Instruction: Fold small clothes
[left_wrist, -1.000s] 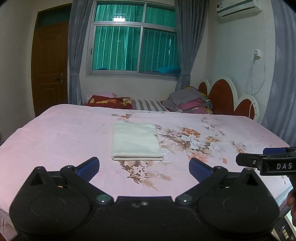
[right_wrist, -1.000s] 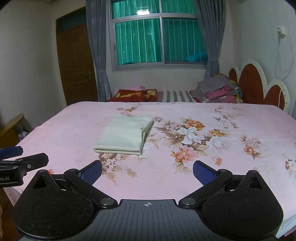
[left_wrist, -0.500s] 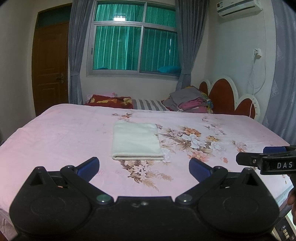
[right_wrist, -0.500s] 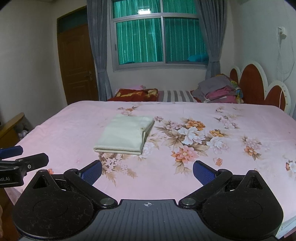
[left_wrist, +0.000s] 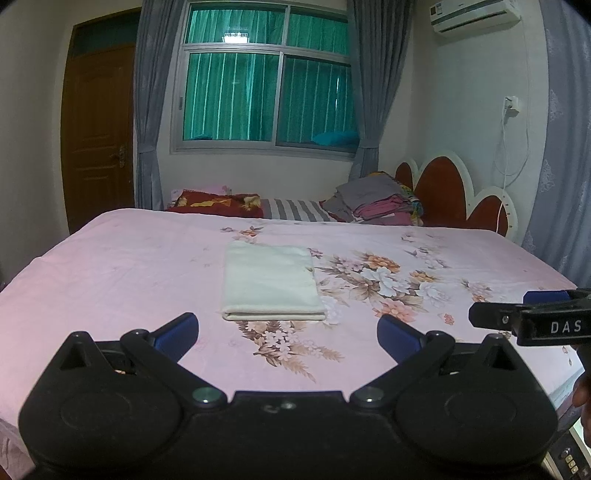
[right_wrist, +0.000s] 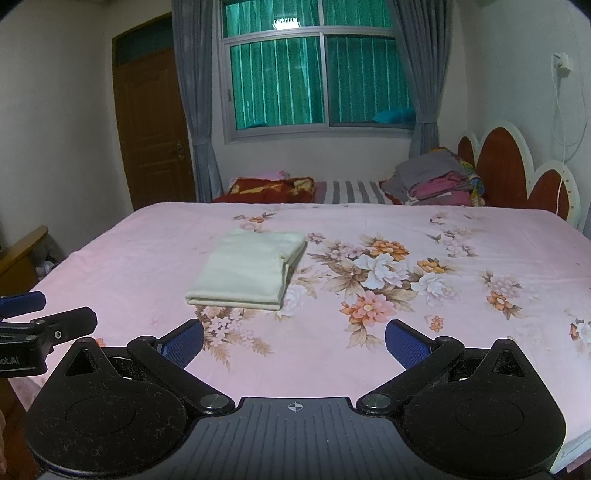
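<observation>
A folded cream cloth (left_wrist: 270, 282) (right_wrist: 248, 272) lay flat on the bed (left_wrist: 110, 266) (right_wrist: 443, 229), on its pink floral sheet. The left hand-held gripper (left_wrist: 287, 332) and right hand-held gripper (right_wrist: 293, 341) hovered nearer the bed's edge, both wide open, holding nothing.

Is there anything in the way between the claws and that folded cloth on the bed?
No, nothing visible is in the way. The folded cloth lies alone on the pink bedsheet. Only bare flowery sheet lies between it and the open left claw and the open right claw. The clothes pile sits far behind it.
</observation>
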